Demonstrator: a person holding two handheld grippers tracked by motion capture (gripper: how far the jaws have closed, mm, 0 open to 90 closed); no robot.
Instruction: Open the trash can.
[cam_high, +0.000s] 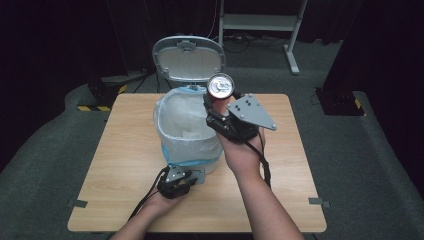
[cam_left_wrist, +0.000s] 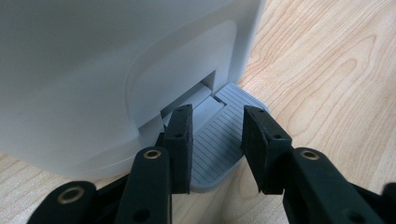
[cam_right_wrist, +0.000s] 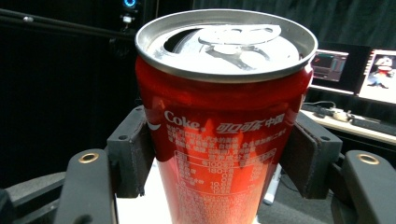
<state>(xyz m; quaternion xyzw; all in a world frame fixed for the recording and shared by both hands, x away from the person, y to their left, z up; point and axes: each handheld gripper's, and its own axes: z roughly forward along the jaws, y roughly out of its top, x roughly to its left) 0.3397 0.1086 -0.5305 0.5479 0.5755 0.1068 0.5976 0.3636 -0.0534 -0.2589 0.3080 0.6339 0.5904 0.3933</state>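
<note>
High view: my right gripper (cam_high: 218, 102) holds a red Coke can (cam_high: 220, 86) upright above the far right rim of the pedal bin (cam_high: 186, 131), which stands on the wooden table (cam_high: 280, 165). The bin's grey lid (cam_high: 189, 57) is raised and tilted back, and a white liner bag (cam_high: 172, 117) hangs over the bin's rim. The can's silver top faces up toward the camera.

Right gripper view: the can (cam_right_wrist: 219, 135) sits between my two black jaws, and both pads (cam_right_wrist: 133, 149) press against its sides, so this gripper is clamped on the can. The can's tab opening is already broken open. Monitors (cam_right_wrist: 355, 70) on a desk show in the dark background.

Left gripper view: my left gripper (cam_left_wrist: 217, 140) is at the foot of the bin (cam_left_wrist: 93, 70), its jaws set apart and straddling the grey ribbed pedal (cam_left_wrist: 219, 135). The left pad (cam_left_wrist: 180, 144) lies over the pedal's edge; whether the pads pinch the pedal I cannot tell.

High view again: my left gripper (cam_high: 176, 183) rests low at the near base of the bin, well apart from the can.
</note>
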